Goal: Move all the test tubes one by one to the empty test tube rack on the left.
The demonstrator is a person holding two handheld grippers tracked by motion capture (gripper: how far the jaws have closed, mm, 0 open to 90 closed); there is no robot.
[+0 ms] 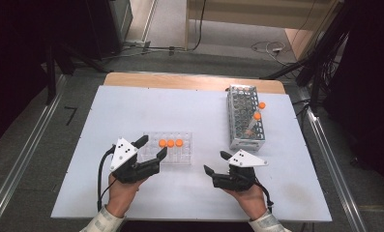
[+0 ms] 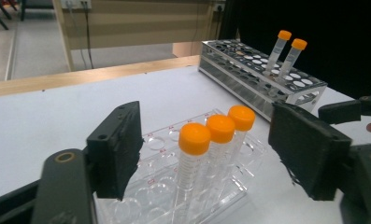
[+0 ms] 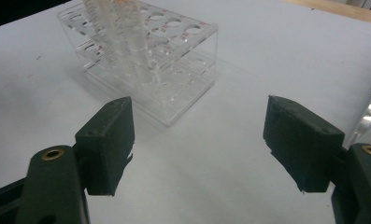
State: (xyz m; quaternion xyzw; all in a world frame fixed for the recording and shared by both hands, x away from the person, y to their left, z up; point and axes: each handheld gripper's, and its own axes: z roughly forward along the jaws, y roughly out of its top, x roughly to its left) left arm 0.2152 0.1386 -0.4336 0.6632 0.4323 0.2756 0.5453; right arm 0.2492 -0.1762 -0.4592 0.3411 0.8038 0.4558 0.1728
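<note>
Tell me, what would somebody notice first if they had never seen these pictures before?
Probably the three orange-capped tubes standing in a row in the clear plastic rack near the middle of the white table. Right in front of them the left gripper has its black jaws open, with nothing between them. Two more orange-capped tubes lean in the metal wire rack on the table's far right.

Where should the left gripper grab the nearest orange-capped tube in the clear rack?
Grip the nearest tube just under its orange cap, coming from above with the left gripper. It stands upright in the clear rack, its neighbours close behind.
</note>
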